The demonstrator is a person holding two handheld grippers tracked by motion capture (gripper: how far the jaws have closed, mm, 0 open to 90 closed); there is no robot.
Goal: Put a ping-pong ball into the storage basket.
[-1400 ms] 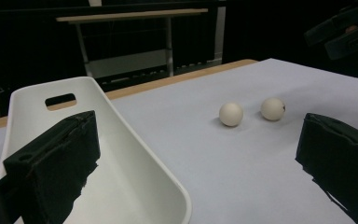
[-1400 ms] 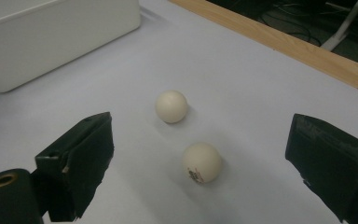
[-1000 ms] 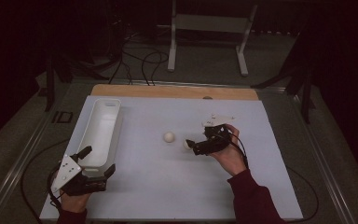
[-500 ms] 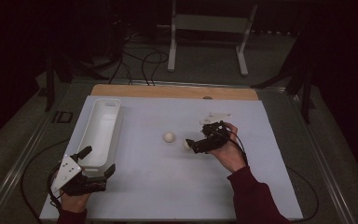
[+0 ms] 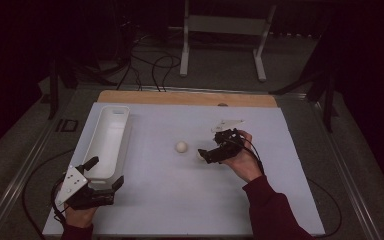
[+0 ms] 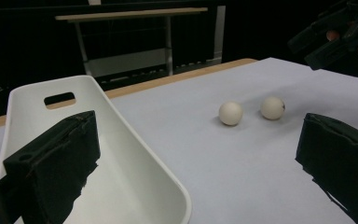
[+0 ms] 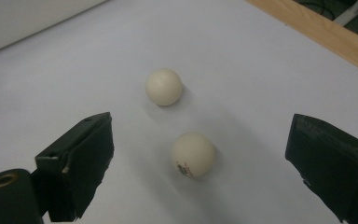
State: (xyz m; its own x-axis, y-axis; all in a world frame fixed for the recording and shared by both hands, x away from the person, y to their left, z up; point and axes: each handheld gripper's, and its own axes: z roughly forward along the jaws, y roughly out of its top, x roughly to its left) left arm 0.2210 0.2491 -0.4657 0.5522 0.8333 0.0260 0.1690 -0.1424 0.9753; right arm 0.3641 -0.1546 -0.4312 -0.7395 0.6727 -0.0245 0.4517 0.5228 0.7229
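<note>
Two cream balls lie mid-table. One ball (image 5: 181, 147) (image 7: 164, 87) (image 6: 230, 113) rests alone. The other ball (image 7: 193, 155) (image 6: 272, 108) has a small dark print and lies just right of it. My right gripper (image 5: 203, 156) (image 7: 200, 172) is open, its jaws spread wide to either side of the printed ball without touching it. My left gripper (image 5: 107, 170) (image 6: 200, 154) is open at the near end of a long white tray (image 5: 105, 140) (image 6: 121, 186). One of its jaws hangs over the tray's inside and the other over the table beside it.
The white tabletop (image 5: 280, 190) ends in a wooden strip (image 5: 180, 97) at the back. Behind it stand a metal frame (image 5: 225, 25) and loose cables (image 5: 150, 65) on the floor. The tray has a handle slot (image 6: 59, 99) at its far end.
</note>
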